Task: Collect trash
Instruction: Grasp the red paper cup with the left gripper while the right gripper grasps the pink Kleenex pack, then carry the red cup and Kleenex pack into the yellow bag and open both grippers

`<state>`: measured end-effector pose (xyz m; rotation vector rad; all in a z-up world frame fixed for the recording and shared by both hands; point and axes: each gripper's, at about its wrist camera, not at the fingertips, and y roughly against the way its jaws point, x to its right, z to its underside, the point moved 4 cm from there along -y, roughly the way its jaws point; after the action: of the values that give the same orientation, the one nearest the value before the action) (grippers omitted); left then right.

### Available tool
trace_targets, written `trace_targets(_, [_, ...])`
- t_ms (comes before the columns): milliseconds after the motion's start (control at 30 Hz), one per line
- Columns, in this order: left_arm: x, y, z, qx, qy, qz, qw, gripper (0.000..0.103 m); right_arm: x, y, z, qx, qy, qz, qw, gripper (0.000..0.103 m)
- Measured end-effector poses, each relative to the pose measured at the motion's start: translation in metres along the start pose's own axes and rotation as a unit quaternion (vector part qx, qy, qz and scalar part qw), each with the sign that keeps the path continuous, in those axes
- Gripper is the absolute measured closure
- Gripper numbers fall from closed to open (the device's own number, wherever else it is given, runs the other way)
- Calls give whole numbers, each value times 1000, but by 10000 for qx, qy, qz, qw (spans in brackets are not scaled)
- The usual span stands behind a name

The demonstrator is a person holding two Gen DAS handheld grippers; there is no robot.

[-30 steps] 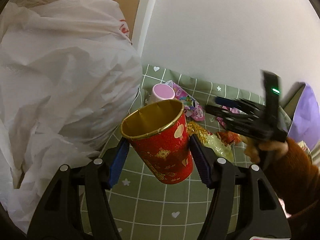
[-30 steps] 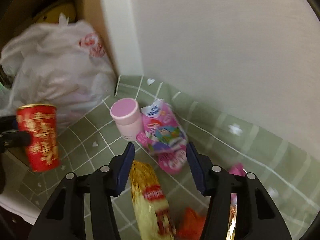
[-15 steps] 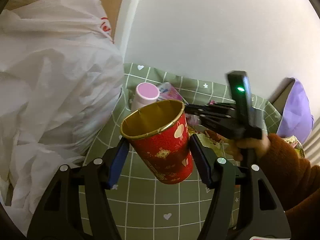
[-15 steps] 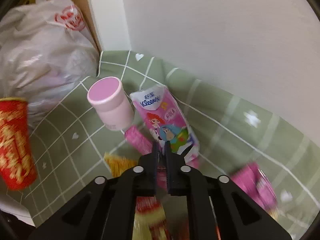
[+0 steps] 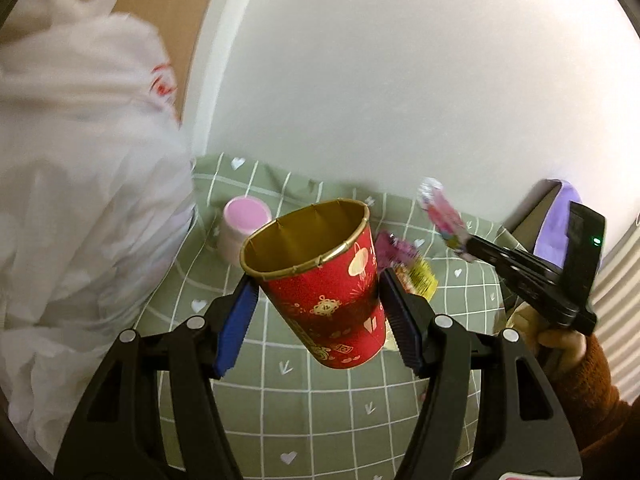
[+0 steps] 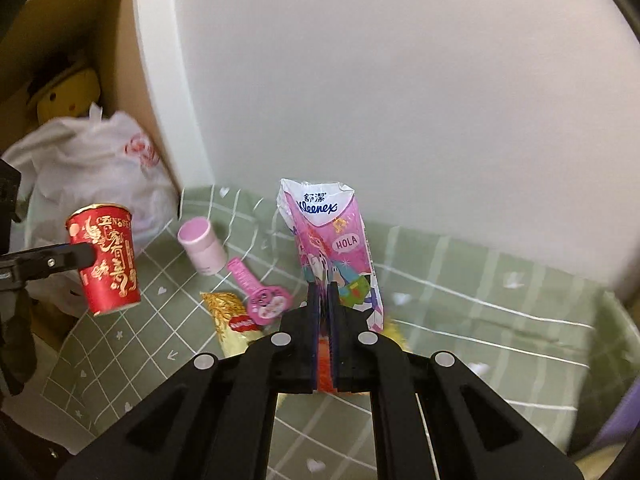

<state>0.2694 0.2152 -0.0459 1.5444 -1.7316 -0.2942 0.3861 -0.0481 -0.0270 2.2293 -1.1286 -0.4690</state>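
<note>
Pinching the pink tissue packet [image 6: 336,248] by its lower end, the right hand-held gripper [image 6: 325,300] holds it upright above the green-checked desk [image 6: 480,312]. Off to its left, the left hand-held gripper [image 5: 316,300] clasps the red cup [image 5: 324,280], mouth open and tilted, well apart from the packet.

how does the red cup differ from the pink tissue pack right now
The red cup is a stiff, open-topped cylinder with gold print; the pink tissue pack is soft, flattened and crumpled. The cup sits between the left gripper's wide-set pads; the pack is pinched at its lower end by the right gripper, nearly shut. Both are held off the green cloth.
</note>
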Motion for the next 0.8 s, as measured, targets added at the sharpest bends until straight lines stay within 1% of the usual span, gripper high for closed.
trace_targets(67, [11,2,-4,63,-124,20,9999,44,5,12,1,92,-49,112,9999,97])
trace_targets(200, [39,2,-18,183,-332,201,9991,44,18,51,10,286,-163,409,9986,97])
trace_targets(300, [70,1,-29,290,-587,359,9972,44,27,76,16,407,-221,612,9970,97])
trace_targets(433, [121,1,-42,461,-1081,704,9906,44,47,125,24,732,-447,1006,9912,97])
trace_targets(500, [151,-3,-46,476,-1316,944,9856,44,60,154,31,912,-602,1256,9860,97])
trace_targets(567, [176,-4,-47,465,-1510,1177,9804,44,69,172,37,1011,-724,1444,9817,97])
trace_targets(600, [186,-5,-48,458,-1590,1269,9780,44,78,188,43,1084,-830,1596,9777,97])
trace_targets(700, [226,-7,-46,463,-1929,1617,9667,44,91,215,54,1209,-1043,1843,9698,97])
trace_targets(800, [263,-9,-39,378,-2218,2011,9534,44,106,251,73,1349,-1315,2227,9565,97])
